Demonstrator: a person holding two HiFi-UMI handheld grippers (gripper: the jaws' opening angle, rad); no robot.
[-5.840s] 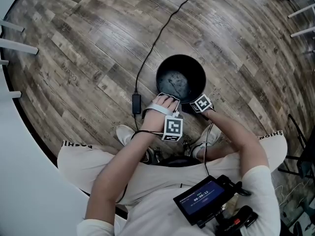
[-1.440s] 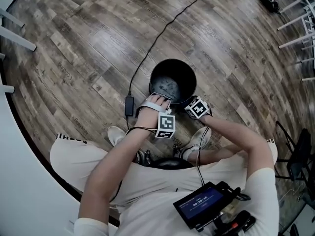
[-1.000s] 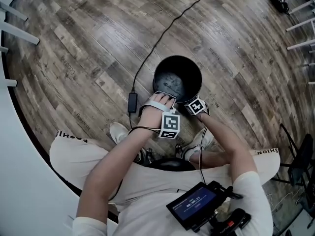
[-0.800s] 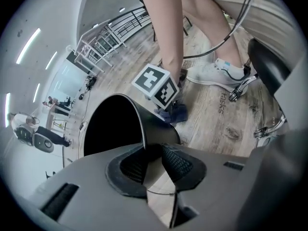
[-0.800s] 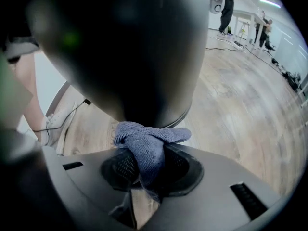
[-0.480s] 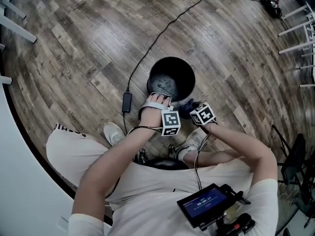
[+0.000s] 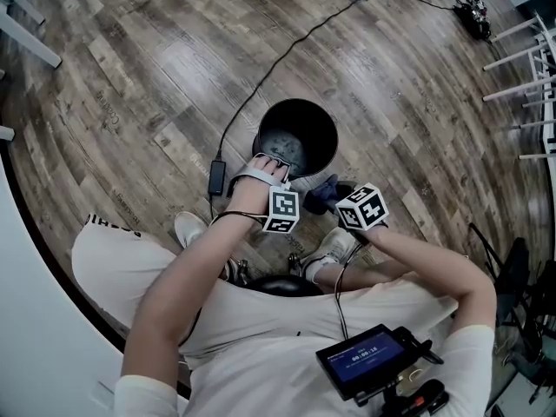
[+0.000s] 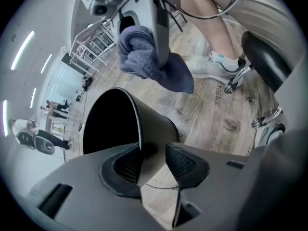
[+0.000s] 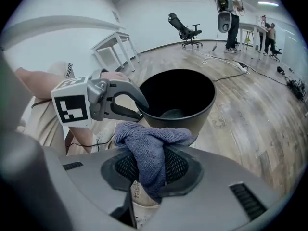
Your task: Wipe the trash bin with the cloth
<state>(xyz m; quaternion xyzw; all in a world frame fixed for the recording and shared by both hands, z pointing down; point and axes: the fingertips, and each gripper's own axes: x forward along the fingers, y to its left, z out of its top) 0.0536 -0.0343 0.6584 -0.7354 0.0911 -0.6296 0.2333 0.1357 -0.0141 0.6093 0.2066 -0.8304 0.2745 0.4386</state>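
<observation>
The black trash bin stands upright on the wood floor in front of my feet. My left gripper straddles its near rim. In the left gripper view the bin wall runs between the pads of the left gripper. The jaws have just been opening, and the right pad stands off the wall. My right gripper hangs beside the bin's near right side, shut on a bunched blue-grey cloth. The cloth hangs from the right gripper, just short of the bin.
A black cable with a power adapter runs along the floor left of the bin. My shoes and a stool base sit close behind it. Chair legs stand far right, an office chair and people far back.
My right gripper has lifted up and toward me with the cloth, which now shows beside the bin. The left hand has stayed at the bin's rim.
</observation>
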